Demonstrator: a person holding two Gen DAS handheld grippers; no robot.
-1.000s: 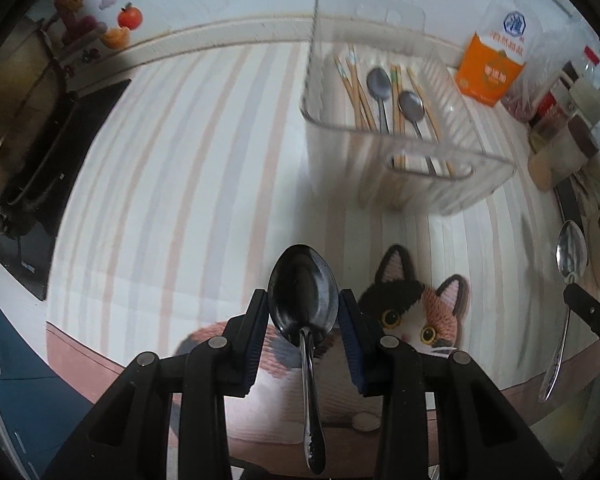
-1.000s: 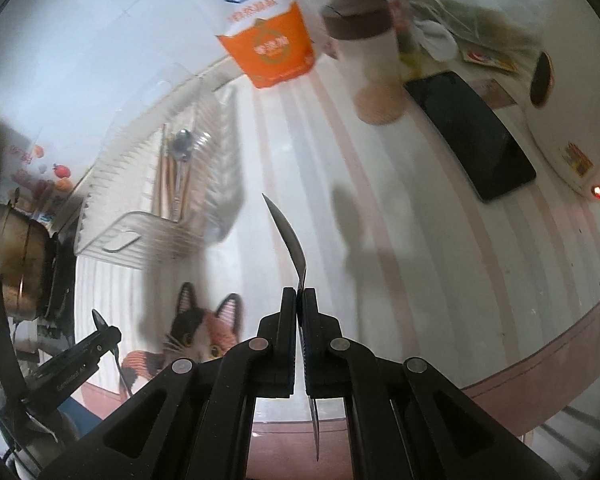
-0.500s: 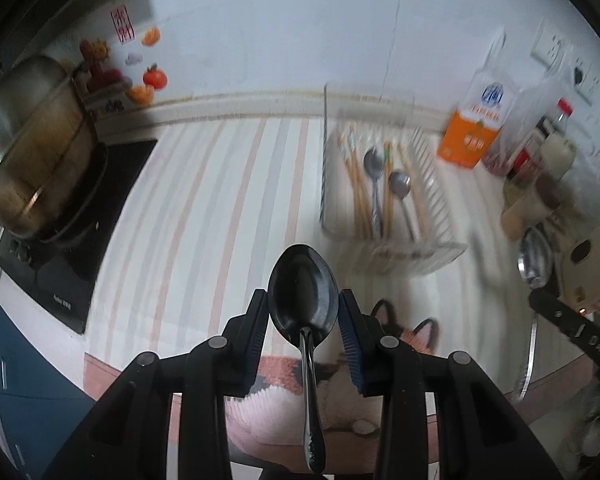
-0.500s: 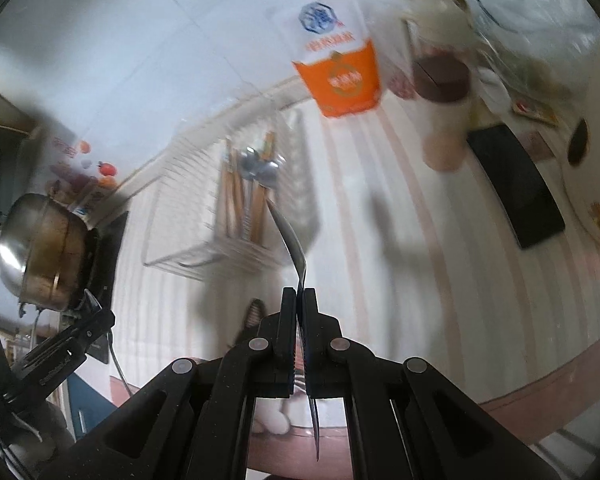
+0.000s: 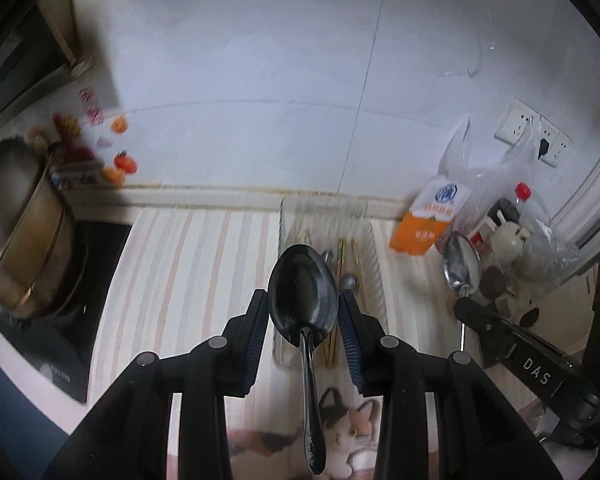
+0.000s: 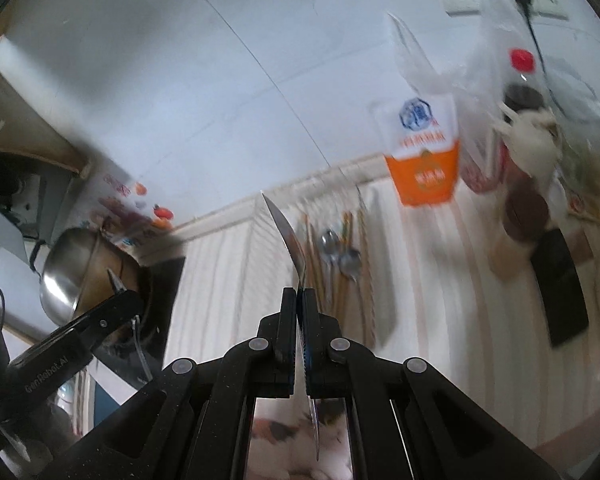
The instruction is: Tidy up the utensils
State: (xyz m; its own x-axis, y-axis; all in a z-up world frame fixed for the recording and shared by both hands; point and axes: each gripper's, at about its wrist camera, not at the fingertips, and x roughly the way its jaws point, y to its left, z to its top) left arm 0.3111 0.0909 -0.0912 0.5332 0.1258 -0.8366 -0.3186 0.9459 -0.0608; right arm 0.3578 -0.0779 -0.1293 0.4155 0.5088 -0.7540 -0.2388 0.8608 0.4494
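Observation:
My left gripper (image 5: 303, 312) is shut on a dark metal spoon (image 5: 302, 292), bowl up between the pads, handle hanging down. My right gripper (image 6: 299, 300) is shut on a second metal spoon (image 6: 288, 236), seen edge-on; that spoon also shows in the left wrist view (image 5: 461, 266). Both are held above the striped counter, short of a clear utensil tray (image 5: 370, 248) that holds chopsticks and two spoons (image 6: 340, 256). The tray is blurred and partly hidden behind my left spoon.
A steel pot (image 5: 16, 236) sits on a black cooktop (image 5: 48, 344) at left. An orange-and-white carton (image 5: 430, 220), plastic bag, bottles and a jar crowd the back right. A black phone (image 6: 560, 284) lies at right. A cat-print mat (image 5: 348, 432) lies at the counter's front edge.
Both grippers have risen and tilted up toward the wall, each still holding its spoon; the tray and counter have dropped lower in both views.

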